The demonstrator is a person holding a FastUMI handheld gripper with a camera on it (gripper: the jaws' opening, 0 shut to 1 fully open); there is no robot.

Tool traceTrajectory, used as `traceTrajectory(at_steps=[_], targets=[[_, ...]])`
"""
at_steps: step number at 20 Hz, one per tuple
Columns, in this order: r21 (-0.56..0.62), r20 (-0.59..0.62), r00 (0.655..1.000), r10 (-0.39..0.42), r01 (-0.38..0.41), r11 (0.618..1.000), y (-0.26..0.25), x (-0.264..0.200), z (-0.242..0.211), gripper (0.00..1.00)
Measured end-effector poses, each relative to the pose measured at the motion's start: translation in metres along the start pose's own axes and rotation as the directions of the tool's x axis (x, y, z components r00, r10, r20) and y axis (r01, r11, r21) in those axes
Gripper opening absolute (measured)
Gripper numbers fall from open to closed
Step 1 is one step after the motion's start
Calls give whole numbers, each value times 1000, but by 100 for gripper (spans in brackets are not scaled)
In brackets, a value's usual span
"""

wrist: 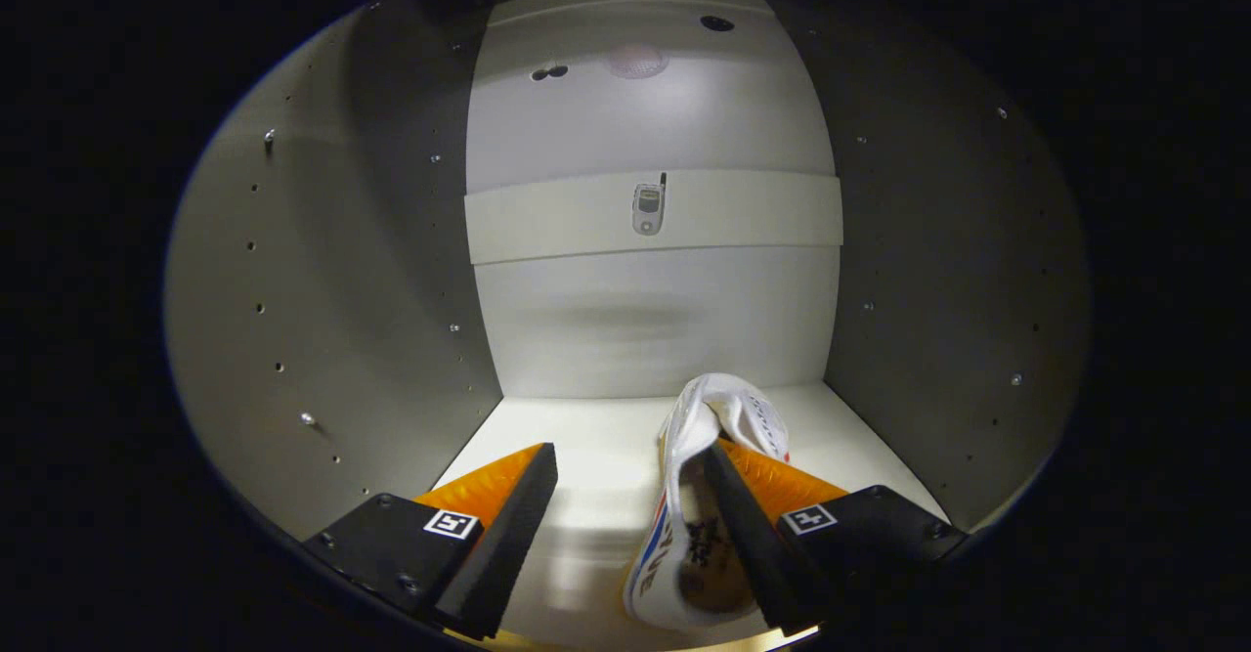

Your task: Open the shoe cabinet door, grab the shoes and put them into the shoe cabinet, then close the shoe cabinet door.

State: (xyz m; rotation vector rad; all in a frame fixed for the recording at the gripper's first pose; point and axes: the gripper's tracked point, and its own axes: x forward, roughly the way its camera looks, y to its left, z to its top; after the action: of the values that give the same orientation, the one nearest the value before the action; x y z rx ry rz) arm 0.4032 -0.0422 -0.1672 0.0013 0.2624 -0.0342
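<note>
We see the shoe [696, 496], a white one with red and blue lettering along its side, lying on the pale floor of the shoe cabinet [586, 437], its toe end pointing toward the back wall. It rests against the inner face of the right finger [753, 535], and part of its fabric drapes over that finger's tip. The gripper [625, 525] has its fingers spread wide apart, with a broad strip of bare cabinet floor between the shoe and the left finger [498, 535], which touches nothing. So only one finger meets the shoe, and the claw is not clamped on it. Around the shoe we see the inside of the cabinet: the side walls [332, 320] dotted with rows of small holes and a few screws, and the back wall [650, 320] crossed by a lighter horizontal band [743, 212]. On that band, well beyond the fingers, we can make out a small grey object [647, 208] that looks like a flip phone, though we cannot tell what it truly is.
</note>
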Motion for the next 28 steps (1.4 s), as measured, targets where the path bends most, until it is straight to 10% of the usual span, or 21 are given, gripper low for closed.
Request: traceTrajectory(at_steps=[10, 28], targets=[[31, 99, 994, -41, 38, 999, 4, -103, 40, 96], [82, 207, 975, -80, 64, 995, -25, -451, 61, 96]])
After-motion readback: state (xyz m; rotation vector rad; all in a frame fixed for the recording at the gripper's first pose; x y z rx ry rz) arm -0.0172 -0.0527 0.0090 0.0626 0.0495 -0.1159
